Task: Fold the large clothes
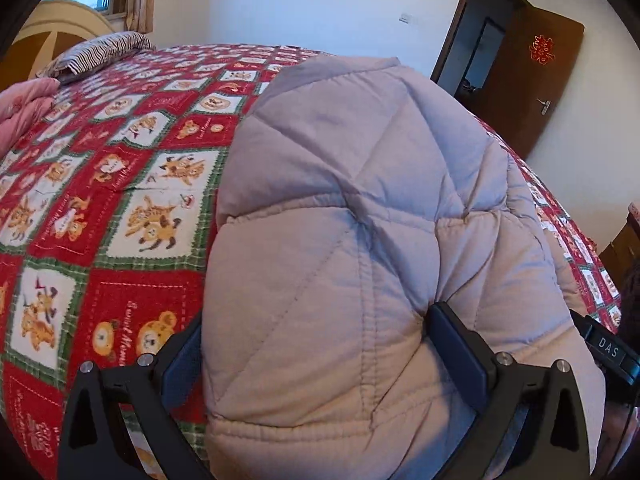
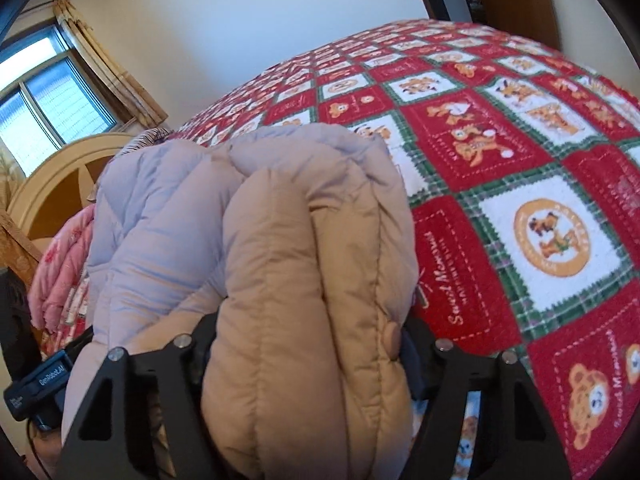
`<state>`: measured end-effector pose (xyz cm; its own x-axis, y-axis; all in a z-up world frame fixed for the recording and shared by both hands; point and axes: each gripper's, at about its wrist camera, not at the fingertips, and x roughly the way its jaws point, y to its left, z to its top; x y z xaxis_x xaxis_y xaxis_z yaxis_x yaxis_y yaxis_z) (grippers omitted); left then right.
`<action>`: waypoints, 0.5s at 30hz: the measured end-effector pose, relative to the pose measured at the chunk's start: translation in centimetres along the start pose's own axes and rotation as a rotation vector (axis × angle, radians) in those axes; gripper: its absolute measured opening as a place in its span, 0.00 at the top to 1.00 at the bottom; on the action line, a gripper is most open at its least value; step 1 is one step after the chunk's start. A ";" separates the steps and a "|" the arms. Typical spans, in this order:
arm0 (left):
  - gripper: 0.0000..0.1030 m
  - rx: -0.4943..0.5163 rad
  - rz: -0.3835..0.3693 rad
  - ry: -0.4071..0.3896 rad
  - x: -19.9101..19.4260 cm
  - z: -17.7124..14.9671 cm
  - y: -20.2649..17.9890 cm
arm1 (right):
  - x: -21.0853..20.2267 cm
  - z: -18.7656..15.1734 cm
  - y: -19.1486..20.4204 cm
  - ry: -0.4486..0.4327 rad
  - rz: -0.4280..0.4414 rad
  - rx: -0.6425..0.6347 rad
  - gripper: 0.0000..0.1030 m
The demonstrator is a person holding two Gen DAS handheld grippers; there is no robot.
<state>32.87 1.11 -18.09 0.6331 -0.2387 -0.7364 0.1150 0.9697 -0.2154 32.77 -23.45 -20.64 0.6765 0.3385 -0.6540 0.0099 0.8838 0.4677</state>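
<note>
Clamping the puffy jacket (image 1: 360, 220) at six o'clock — left gripper (image 1: 316, 344) and right gripper (image 2: 304, 344) both squeeze its padding over the quilt (image 1: 120, 184).

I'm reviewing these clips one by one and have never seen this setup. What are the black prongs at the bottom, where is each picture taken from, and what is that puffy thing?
No robot here: a person carries a two-finger gripper in each hand, each with a fisheye camera looking along its fingers. One picture is from the left gripper, the other from the right gripper. A beige quilted puffer jacket lies on a bed with a red teddy-bear patchwork blanket. Both grippers have bunched jacket padding between their fingers. A striped pillow lies at the bed's far end.
</note>
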 end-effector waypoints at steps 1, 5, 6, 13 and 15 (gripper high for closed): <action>0.00 -0.003 -0.012 0.005 0.1 0.0 0.0 | 0.1 0.1 -0.3 0.008 0.013 0.011 0.31; 0.00 0.003 -0.017 -0.008 0.1 -0.1 -0.2 | 0.0 0.0 0.0 0.012 0.026 -0.001 0.35; 0.00 0.008 -0.007 -0.016 0.1 -0.1 -0.5 | 0.1 0.0 -0.1 0.012 0.040 0.005 0.35; 0.00 0.050 0.083 -0.070 -0.2 -0.2 -1.9 | 0.4 0.0 -0.5 0.010 0.066 0.023 0.35; 0.00 0.051 0.088 -0.072 -0.2 -0.2 -1.9 | 0.4 0.0 -0.6 0.010 0.069 0.024 0.35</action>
<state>32.38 -0.73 -17.67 0.6955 -0.1503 -0.7027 0.0945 0.9885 -0.1180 33.06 -23.85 -21.15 0.6688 0.4020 -0.6254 -0.0189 0.8501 0.5263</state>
